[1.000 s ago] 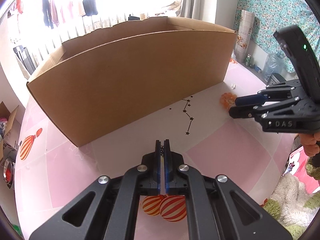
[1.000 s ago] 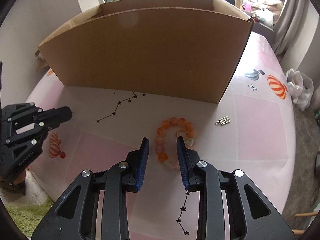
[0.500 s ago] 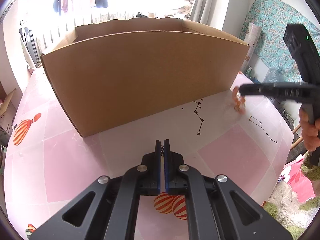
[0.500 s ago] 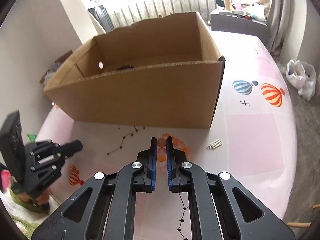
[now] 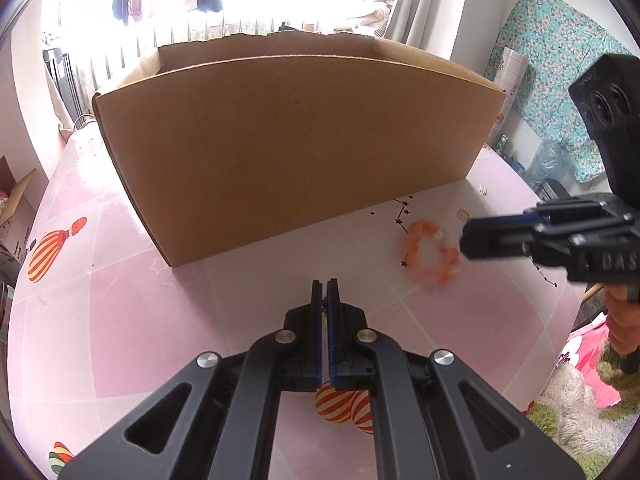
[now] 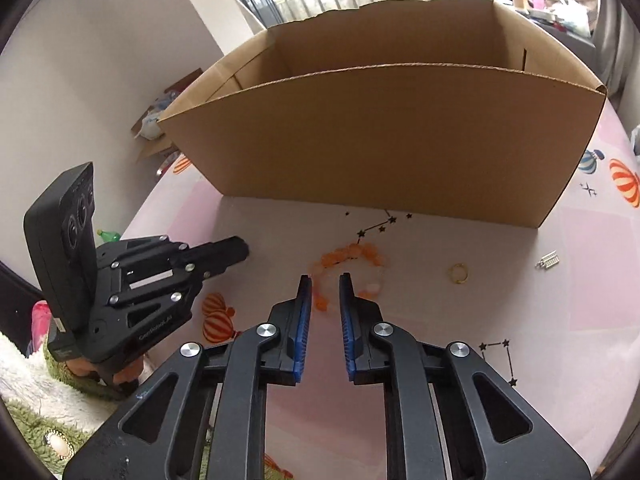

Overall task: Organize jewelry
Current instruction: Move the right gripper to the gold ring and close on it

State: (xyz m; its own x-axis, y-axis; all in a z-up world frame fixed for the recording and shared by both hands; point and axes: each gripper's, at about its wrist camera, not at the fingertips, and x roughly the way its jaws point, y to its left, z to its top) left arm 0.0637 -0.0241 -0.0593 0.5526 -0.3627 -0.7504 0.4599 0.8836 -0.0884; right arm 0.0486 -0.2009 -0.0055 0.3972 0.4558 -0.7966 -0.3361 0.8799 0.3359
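An orange bead bracelet point(image 5: 430, 252) lies on the pink table in front of the big open cardboard box point(image 5: 288, 140); it also shows, blurred, in the right wrist view point(image 6: 352, 268). My right gripper point(image 6: 325, 280) is open and empty just above and behind the bracelet; it also shows in the left wrist view point(image 5: 466, 238). My left gripper point(image 5: 325, 285) is shut on a thin dark chain-like piece, barely visible between the pads; it also shows in the right wrist view point(image 6: 242, 250). A gold ring point(image 6: 459, 272) and a small silver charm point(image 6: 549, 260) lie to the right.
The box point(image 6: 384, 132) stands upright across the far half of the table. The tablecloth point(image 5: 120, 320) has balloon and star prints. A fluffy green and white rug point(image 5: 580, 408) lies beyond the table's right edge.
My right gripper was shut on the bracelet half a second ago; now it is open and the bracelet lies on the table, farther left than at first. The left gripper stays shut.
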